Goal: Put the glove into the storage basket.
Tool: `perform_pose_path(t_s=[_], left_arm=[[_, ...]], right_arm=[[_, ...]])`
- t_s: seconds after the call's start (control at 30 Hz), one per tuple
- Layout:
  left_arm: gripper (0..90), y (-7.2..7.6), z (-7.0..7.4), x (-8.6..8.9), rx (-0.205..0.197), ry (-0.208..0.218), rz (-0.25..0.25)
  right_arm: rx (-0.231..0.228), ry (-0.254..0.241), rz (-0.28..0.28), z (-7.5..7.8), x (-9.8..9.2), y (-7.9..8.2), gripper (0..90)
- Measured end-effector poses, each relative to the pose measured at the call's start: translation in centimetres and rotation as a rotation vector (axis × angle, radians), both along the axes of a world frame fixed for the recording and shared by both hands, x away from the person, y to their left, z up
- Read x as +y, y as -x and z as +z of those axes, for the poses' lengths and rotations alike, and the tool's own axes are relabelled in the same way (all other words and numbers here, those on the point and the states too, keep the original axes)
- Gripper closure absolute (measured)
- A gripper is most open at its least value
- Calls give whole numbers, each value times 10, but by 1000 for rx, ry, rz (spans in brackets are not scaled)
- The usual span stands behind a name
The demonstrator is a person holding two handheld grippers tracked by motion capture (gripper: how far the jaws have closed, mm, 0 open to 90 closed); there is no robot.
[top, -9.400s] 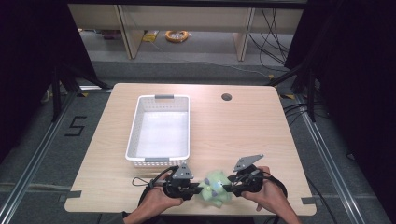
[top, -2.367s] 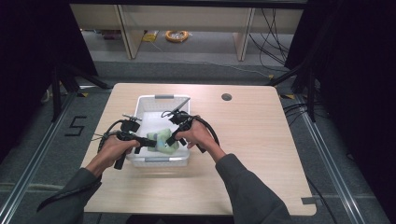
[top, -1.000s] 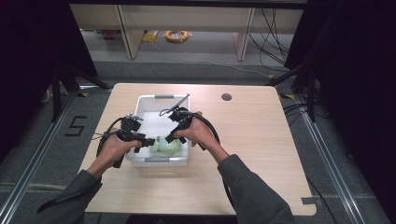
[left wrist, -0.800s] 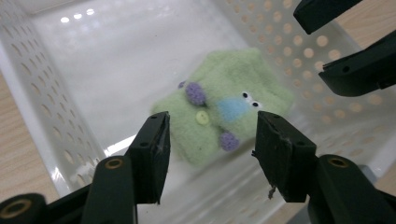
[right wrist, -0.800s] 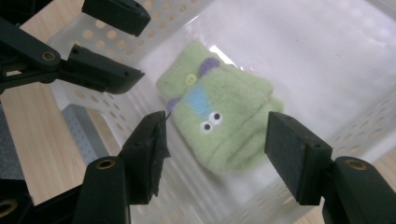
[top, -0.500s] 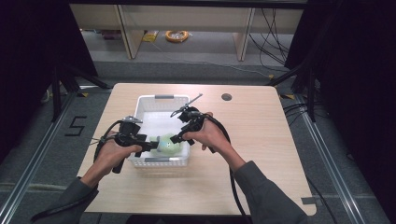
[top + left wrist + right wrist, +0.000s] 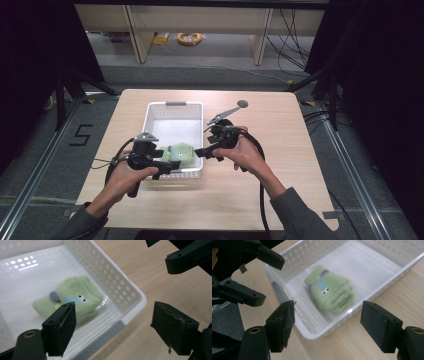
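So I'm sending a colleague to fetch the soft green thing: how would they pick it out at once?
On the pale wooden table stands a white perforated plastic basket. In its near end, by the corner closest to the person, lies a folded light-green fleece mitten. It is the one thing inside, with googly eyes, a blue patch and a purple ear-like knob.

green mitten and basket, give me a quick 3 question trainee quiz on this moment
1. True or false: the green mitten lies inside the white basket.
2. Which end of the basket holds the mitten: a) the end nearest the person, b) the far end with the grey handle?
3. In what state are the left claw and the right claw?

Key: 1. True. 2. a. 3. Both open, jaws just opened, nothing between them, one on each side of the basket's near end.
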State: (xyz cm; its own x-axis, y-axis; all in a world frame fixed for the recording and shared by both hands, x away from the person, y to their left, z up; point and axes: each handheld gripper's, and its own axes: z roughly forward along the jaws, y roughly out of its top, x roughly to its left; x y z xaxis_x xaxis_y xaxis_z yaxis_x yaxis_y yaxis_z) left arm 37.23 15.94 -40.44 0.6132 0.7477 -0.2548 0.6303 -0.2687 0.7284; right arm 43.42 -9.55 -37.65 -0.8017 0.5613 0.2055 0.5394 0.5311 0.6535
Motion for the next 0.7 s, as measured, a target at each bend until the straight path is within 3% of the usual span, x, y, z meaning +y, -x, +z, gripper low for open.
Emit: perform_pose_path(t_s=[0.13, 0.3, 0.4, 0.47, 0.6, 0.63, 0.67, 0.7], left_arm=[[165, 13, -1, -9, -20, 32, -21], [165, 27, -7, -21, -48, 14, -60], [163, 36, -12, -28, -47, 51, -83], [158, 41, -13, -31, -48, 73, -101], [158, 49, -15, -32, -71, 87, -108], [157, 50, -15, -32, -81, 83, -103], [158, 51, -15, -32, -85, 88, -108], [157, 53, -16, -32, -94, 78, -103]], right_arm=[[-17, -29, -3, 0, -12, 11, 278], [-38, -33, -5, -1, -27, 26, 269], [-70, -29, -19, -5, -36, 33, 267], [-52, -51, -22, -7, -41, 38, 267], [-84, -49, -30, -11, -51, 46, 267], [-87, -67, -56, -13, -52, 49, 267], [-69, -60, -52, -12, -55, 52, 267], [-83, -63, -44, -13, -57, 52, 267]])
